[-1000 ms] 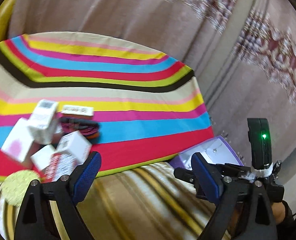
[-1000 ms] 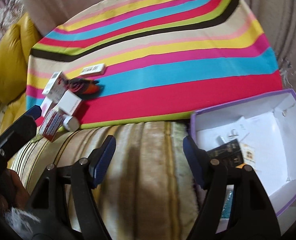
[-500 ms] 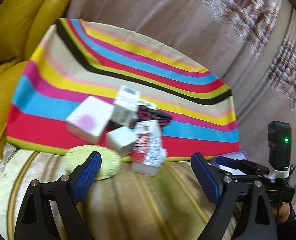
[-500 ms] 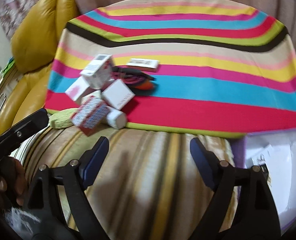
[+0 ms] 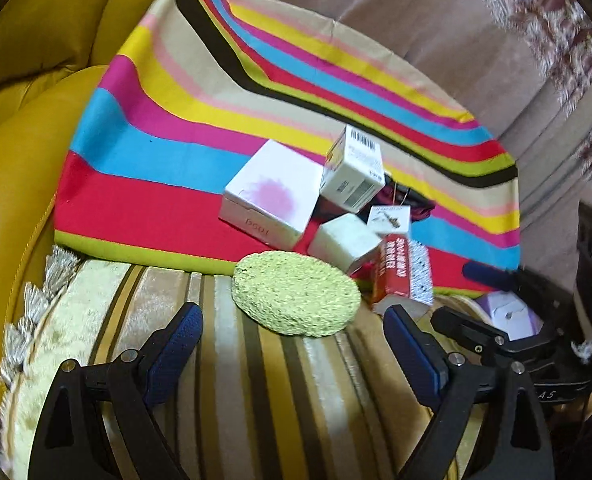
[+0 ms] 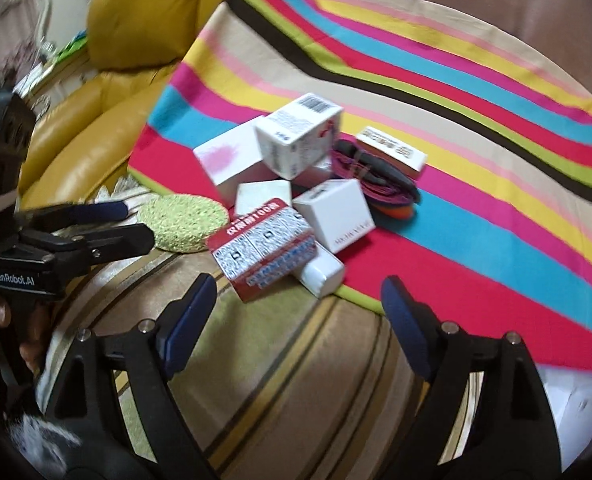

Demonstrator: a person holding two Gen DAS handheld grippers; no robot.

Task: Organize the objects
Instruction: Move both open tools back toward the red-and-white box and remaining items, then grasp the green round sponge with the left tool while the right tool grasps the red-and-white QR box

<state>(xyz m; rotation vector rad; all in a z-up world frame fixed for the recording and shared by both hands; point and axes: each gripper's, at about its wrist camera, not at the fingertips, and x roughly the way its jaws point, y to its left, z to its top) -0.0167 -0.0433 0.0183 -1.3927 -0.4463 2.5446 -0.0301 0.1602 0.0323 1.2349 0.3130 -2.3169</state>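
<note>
Left wrist view: our left gripper (image 5: 292, 344) is spread wide, holding nothing, low in frame over the striped cushion (image 5: 256, 400). A green sponge (image 5: 296, 294) lies centre frame, just past its fingers. Right wrist view: our right gripper (image 6: 296, 316) is also wide and bare. The pile of boxes (image 6: 292, 184) sits centre frame on the rainbow cloth (image 6: 475, 140); the red box (image 6: 266, 248) hangs off the cloth edge nearest us. A purple strap (image 6: 371, 176) lies right of the pile.
</note>
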